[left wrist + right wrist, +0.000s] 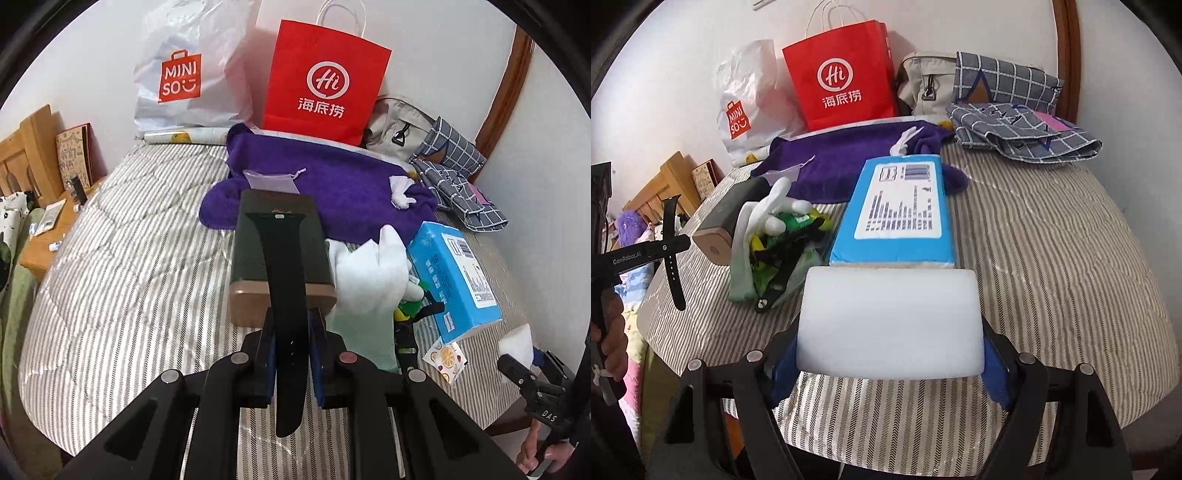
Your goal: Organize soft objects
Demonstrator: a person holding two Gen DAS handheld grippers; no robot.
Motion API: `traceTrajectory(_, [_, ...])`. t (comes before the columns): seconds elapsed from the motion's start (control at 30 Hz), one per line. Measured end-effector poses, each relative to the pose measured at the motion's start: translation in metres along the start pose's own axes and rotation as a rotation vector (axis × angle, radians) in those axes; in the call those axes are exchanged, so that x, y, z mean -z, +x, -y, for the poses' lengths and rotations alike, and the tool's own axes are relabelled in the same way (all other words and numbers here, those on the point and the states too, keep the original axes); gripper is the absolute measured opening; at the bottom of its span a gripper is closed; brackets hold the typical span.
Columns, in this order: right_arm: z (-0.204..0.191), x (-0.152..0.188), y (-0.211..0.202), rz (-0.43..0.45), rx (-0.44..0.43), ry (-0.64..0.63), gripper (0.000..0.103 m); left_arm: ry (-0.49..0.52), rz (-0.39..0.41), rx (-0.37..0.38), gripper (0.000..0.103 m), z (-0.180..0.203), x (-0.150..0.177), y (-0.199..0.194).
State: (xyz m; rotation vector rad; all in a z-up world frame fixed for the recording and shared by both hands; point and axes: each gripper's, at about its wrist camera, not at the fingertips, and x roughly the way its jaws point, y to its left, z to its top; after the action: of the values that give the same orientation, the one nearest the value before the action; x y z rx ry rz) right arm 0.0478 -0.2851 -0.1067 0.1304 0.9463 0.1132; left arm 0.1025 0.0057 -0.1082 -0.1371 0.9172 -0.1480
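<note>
My left gripper [290, 332] is shut on a black watch strap [284, 258], which stands up between the pads and hangs down below them. In the right wrist view the same strap [670, 251] shows at the far left, held above the bed's edge. My right gripper [889, 356] is shut on a white foam block [890, 317], with its blue pads pressing on both ends. Ahead on the striped quilt [1052, 258] lie a white glove [365, 269], a purple towel [314, 177] and a grey checked cloth [1015, 125].
A dark green box with a tan end [280, 236] lies behind the strap, and a blue tissue box [901, 210] lies beyond the foam. A red paper bag [325, 81], a white Miniso bag [181, 74] and a beige bag [923, 85] stand against the wall. Green and black straps [783, 251] lie beside the glove.
</note>
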Motion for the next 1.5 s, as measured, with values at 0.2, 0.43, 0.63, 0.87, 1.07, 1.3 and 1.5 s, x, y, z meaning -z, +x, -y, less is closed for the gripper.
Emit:
traceTrajectory(0.2, [-0.001,-0.016,-0.009,0.023,0.000,-0.006,0.080,-0.005,0.019,-0.008,0.015,0.001,-0.013,-0.009])
traceTrajectory(0.43, [0.000,-0.046,-0.020,0.057,0.011,-0.002,0.080,-0.003,0.060,-0.032,0.015,0.003,-0.037,-0.020])
traceTrajectory(0.63, [-0.005,-0.075,-0.022,0.086,0.017,-0.006,0.080,0.007,0.085,-0.044,0.015,0.005,-0.060,-0.024])
traceTrajectory(0.87, [-0.011,-0.107,-0.017,0.100,0.020,-0.009,0.080,0.017,0.113,-0.051,0.015,0.008,-0.089,-0.025])
traceTrajectory(1.07, [-0.015,-0.128,-0.010,0.103,0.022,-0.022,0.080,0.007,0.110,-0.040,0.015,0.008,-0.109,-0.018])
traceTrajectory(1.3, [-0.015,-0.154,0.005,0.089,0.018,-0.029,0.080,-0.014,0.104,-0.030,0.015,0.003,-0.132,-0.005])
traceTrajectory(1.5, [-0.017,-0.174,0.022,0.079,0.009,-0.038,0.080,-0.012,0.093,-0.046,0.015,0.001,-0.150,0.010])
